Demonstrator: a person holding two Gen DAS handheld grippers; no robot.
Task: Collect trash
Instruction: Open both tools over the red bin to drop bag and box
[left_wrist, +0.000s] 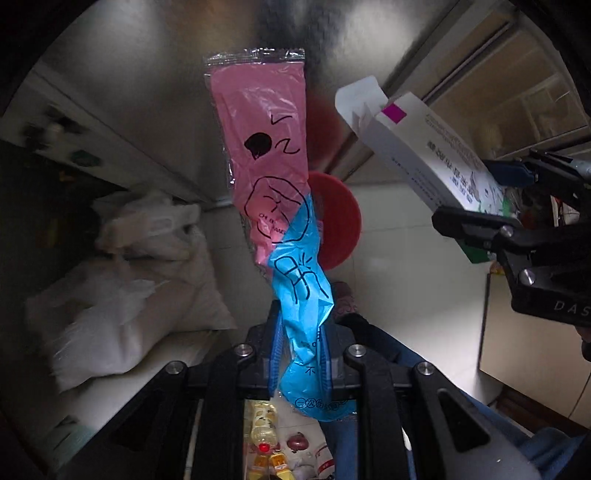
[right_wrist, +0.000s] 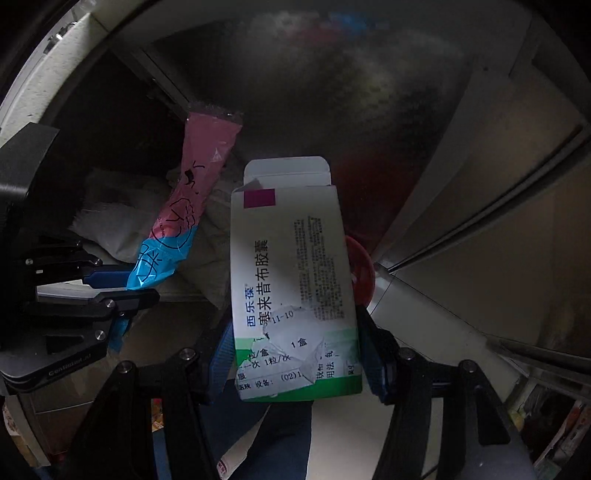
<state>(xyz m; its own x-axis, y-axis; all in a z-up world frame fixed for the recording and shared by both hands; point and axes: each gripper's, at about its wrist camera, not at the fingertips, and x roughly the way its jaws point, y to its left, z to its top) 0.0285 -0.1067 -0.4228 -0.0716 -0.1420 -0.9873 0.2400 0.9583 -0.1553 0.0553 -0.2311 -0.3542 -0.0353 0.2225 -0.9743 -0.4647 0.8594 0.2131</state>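
Left gripper (left_wrist: 301, 354) fingers clenched on pink-and-blue wrapper (left_wrist: 269, 177), hanging toward 12 o'clock. Right gripper (right_wrist: 295, 354) grasping torn medicine box (right_wrist: 291, 266), at 2 o'clock in left view. Both pieces collected, probably; drop-off left. Red disc (left_wrist: 338, 221) below; bin not identifiable.

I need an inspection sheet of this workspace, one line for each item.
Surface: pale floor below; a metal wall ahead.
Job's things: pink and blue wrapper; white medicine box, top flap open, label torn.
Clutter: red disc; white sacks; bottles low in the left view.
Grippers: left gripper shut on the wrapper; right gripper shut on the box.
Cables: nothing seen.
Surroundings: dim room, cabinet on the right.
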